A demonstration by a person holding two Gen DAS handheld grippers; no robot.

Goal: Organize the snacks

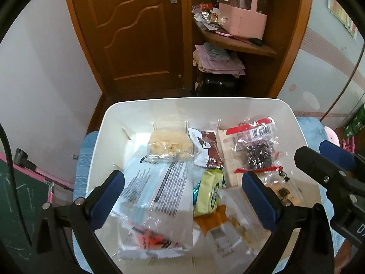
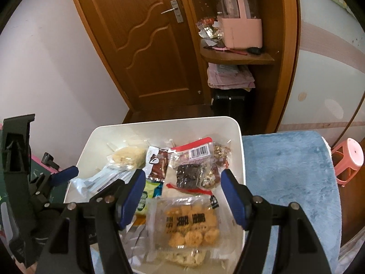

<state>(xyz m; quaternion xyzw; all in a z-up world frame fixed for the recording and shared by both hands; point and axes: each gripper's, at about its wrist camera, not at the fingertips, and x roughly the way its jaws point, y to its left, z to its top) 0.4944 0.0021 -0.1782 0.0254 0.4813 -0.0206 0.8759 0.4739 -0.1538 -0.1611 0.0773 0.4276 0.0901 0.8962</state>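
A white bin [image 1: 118,111] [image 2: 238,137] holds several snack packets. In the left wrist view my left gripper [image 1: 182,198] is open over a large clear packet with black print [image 1: 157,187], next to a green packet [image 1: 208,194] and a brown-and-white sachet [image 1: 206,148]. A pale rice-cake packet [image 1: 170,143] lies further back. In the right wrist view my right gripper [image 2: 182,196] is open above a clear packet of golden puffs [image 2: 189,226]. A red-topped bag of dark dried fruit [image 2: 191,166] [image 1: 255,146] lies beyond it. Neither gripper holds anything.
The bin sits on a blue fluffy cover [image 2: 289,178]. Behind are a wooden door [image 1: 134,34], shelves with a pink basket [image 1: 244,20] and folded cloths [image 1: 219,59]. A pink stool [image 2: 346,159] stands at right. A green chalkboard [image 1: 20,201] is at left.
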